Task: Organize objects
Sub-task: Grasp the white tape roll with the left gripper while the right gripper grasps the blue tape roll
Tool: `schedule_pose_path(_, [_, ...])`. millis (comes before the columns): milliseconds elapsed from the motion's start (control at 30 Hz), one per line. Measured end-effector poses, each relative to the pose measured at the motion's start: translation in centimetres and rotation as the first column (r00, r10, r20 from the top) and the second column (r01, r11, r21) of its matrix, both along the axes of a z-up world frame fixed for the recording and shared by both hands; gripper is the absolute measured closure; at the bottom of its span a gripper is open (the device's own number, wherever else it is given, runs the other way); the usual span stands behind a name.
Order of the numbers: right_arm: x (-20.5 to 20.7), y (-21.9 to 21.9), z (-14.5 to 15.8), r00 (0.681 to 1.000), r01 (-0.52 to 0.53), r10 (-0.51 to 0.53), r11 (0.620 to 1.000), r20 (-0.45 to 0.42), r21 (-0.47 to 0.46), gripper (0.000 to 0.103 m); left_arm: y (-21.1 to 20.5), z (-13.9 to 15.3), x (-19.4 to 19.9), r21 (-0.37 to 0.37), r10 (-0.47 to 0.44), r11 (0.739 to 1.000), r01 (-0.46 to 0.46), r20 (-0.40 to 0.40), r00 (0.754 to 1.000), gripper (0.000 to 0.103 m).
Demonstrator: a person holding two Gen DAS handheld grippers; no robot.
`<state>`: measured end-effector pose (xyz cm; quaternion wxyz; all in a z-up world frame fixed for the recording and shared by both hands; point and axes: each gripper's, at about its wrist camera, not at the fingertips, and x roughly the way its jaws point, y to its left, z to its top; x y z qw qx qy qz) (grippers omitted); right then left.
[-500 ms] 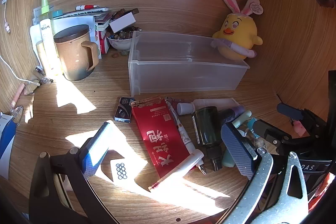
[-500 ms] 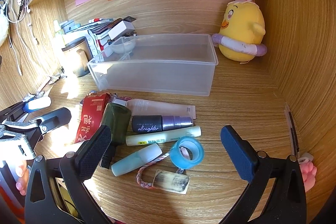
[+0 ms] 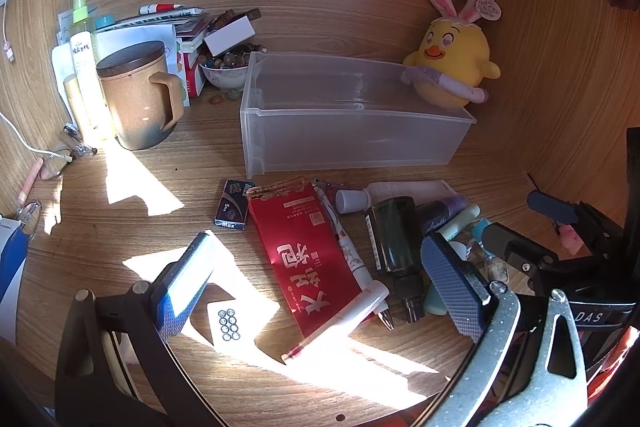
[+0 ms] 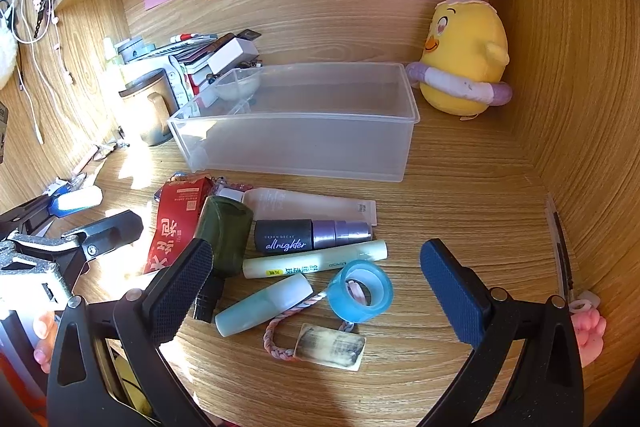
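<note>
bin: we see a clear plastic bin (image 4: 304, 131), long and open-topped, nothing in it, lying across the middle of the wooden desk (image 4: 460, 195).
clutter: we find the loose things in a row just in front of the bin, between it and our grippers.
red packet: we read a flat red packet (image 3: 308, 255) with pale characters, its top torn, partly in sunlight.
pens: we see a white pen (image 3: 348, 251) along the packet's right edge and another white pen (image 3: 340, 319) lying across its lower end.
dark bottle: we note a dark green bottle (image 4: 226, 231) on its side, black cap towards us.
spray: we see a black and purple spray bottle (image 4: 312, 235) lying flat, with a white tube (image 4: 308, 205) behind it and a pale green stick (image 4: 316, 261) in front.
tape: we see a blue tape roll (image 4: 360, 291) standing on edge, beside a mint tube (image 4: 264, 305) and a braided cord with a tag (image 4: 332, 347).
left gripper: ours, the left gripper (image 3: 316, 291), has its jaws wide apart above the red packet, nothing held.
right gripper: ours, the right gripper (image 4: 316, 291), stands spread wide above the tape and tubes, gripping nothing.
backdrop: we see a yellow plush chick (image 4: 464, 63) at the bin's right end and a brown mug (image 3: 140, 99) to its left.
</note>
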<state>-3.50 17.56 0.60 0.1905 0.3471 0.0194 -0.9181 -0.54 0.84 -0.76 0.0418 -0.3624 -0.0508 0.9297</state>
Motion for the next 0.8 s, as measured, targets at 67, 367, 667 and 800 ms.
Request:
schedule_pose_path(67, [0.0, 0.0, 0.0, 1.0, -0.003, 0.003, 1.0, -0.001, 0.001, 0.0, 0.0, 0.0, 0.0, -0.002, 0.001, 1.0, -0.001, -0.001, 1.0, 0.0])
schedule_pose_path(367, [0.1, 0.1, 0.2, 1.0, 0.0, 0.0, 1.0, -0.006, -0.006, 0.0, -0.8, 0.0, 0.8, -0.02, 0.013, 1.0, -0.014, -0.015, 1.0, 0.0])
schedule_pose_path(667, [0.0, 0.8, 0.3, 1.0, 0.027, -0.027, 0.999, -0.001, -0.03, 0.0, -2.5, 0.3, 2.2, -0.043, 0.068, 0.997, -0.07, -0.059, 0.996, 0.0])
schedule_pose_path(800, [0.0, 1.2, 0.0, 0.999, 0.04, -0.04, 0.999, 0.004, -0.031, 0.001, -3.6, 0.3, 2.7, -0.052, 0.096, 0.994, -0.1, -0.059, 0.994, 0.014])
